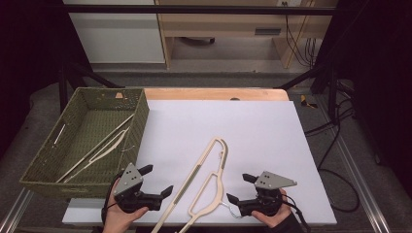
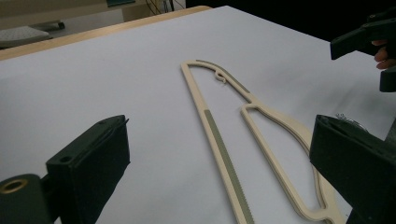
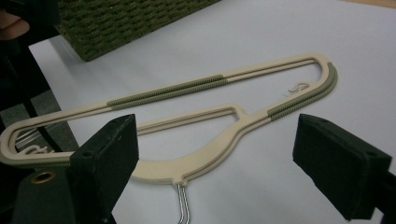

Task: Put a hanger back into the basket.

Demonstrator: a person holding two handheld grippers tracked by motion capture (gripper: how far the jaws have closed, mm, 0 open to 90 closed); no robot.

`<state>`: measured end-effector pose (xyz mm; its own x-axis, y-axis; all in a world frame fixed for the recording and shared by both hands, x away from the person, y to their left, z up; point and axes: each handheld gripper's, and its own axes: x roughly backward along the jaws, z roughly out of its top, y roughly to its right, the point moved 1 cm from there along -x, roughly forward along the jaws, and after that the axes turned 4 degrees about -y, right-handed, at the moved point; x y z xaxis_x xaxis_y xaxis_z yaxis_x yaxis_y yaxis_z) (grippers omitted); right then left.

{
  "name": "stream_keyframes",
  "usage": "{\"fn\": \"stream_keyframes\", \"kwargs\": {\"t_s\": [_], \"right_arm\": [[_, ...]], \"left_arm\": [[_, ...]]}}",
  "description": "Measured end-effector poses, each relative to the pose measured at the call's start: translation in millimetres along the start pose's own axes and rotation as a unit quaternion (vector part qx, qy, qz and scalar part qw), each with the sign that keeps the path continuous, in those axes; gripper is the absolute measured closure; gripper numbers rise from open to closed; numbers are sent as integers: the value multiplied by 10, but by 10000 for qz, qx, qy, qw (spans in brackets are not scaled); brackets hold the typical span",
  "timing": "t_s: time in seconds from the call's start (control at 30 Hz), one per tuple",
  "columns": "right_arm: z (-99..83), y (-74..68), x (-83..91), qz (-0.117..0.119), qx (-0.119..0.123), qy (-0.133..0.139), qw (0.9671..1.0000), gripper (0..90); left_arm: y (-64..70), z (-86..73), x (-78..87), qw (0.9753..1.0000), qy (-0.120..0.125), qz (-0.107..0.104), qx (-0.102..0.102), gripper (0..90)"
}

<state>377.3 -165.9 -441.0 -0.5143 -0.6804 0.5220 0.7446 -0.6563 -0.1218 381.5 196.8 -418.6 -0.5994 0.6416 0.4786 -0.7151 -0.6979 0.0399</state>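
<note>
Cream hanger (image 1: 206,182) lying at the board's (image 1: 252,126) near edge, between the left gripper (image 1: 156,180) and right gripper (image 1: 238,188), both wide open, nothing held.

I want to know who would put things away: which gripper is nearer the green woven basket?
Left. The left gripper sits just off the basket, by its near right corner. The right gripper is across the cream hanger, farther right.
</note>
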Motion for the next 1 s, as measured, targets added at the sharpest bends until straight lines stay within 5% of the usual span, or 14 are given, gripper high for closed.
{"fn": "stream_keyframes", "kwargs": {"t_s": [0.3, 0.5, 1.0], "right_arm": [[-73, -74, -112, 75, 128, -443, 9989, 232], [-145, -128, -247, 408, 220, -886, 9950, 458], [-293, -120, -416, 325, 326, -1434, 9886, 776]], "left_arm": [[42, -48, -77, 9999, -114, -107, -8, 53], [53, -87, -136, 9996, -225, -171, 10, 60], [100, -123, -207, 9990, -355, -254, -38, 79]]}}
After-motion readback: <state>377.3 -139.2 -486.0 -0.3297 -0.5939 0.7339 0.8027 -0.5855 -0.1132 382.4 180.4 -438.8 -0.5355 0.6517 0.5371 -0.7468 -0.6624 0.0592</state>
